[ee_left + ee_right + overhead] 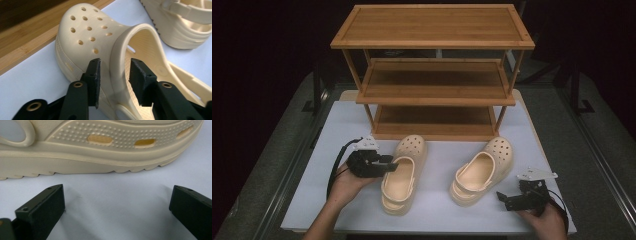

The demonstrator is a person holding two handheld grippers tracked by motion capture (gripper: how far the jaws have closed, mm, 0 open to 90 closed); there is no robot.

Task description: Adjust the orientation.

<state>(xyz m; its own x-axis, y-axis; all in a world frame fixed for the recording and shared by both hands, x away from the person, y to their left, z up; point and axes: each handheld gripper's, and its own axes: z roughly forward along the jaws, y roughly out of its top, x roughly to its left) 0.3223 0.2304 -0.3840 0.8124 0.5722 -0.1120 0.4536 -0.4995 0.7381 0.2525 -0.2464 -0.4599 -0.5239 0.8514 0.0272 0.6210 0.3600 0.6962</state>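
Left gripper (113,75) straddles the left clog's (404,172) collar rim; pads not pressing, jaws narrow. For a sound grip, seat the rim deeper, then close squarely. Right gripper (507,199) rests wide open at 4 o'clock of the right clog (482,170). Clogs: cream foam, perforated toes, on the bench (312,200) before the rack (434,75).

The left hand-held gripper (388,163) points toward the right, its jaws partly apart. The right hand-held gripper (503,199) points left, low, jaws spread wide. Both forearms enter from below.
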